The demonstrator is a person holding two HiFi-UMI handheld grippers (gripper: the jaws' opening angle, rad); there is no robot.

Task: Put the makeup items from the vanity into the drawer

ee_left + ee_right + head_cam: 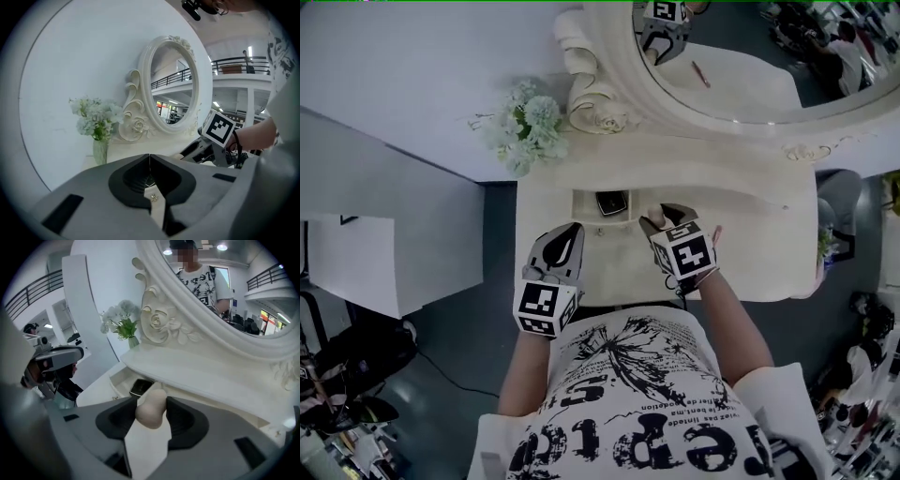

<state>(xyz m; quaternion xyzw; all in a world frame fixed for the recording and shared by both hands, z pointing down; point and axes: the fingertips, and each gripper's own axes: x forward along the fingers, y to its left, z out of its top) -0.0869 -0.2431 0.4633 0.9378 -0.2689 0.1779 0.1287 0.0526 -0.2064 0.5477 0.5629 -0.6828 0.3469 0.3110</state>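
A beige egg-shaped makeup sponge [151, 411] sits between the jaws of my right gripper [151, 401], which is shut on it. In the head view this gripper [661, 219] hangs above the white vanity top, just right of the small open drawer [584, 204], with the sponge [652, 222] at its tip. A black compact [611, 202] lies inside the drawer, and the right gripper view shows the compact [140, 387] just beyond the sponge. My left gripper [566, 238] hovers at the vanity's front left; its jaws [149, 158] meet with nothing between them.
A vase of pale flowers [523, 127] stands at the vanity's back left beside the ornate oval mirror [741, 56]. A grey partition wall [394, 216] runs along the left of the vanity. My torso is close to the vanity's front edge.
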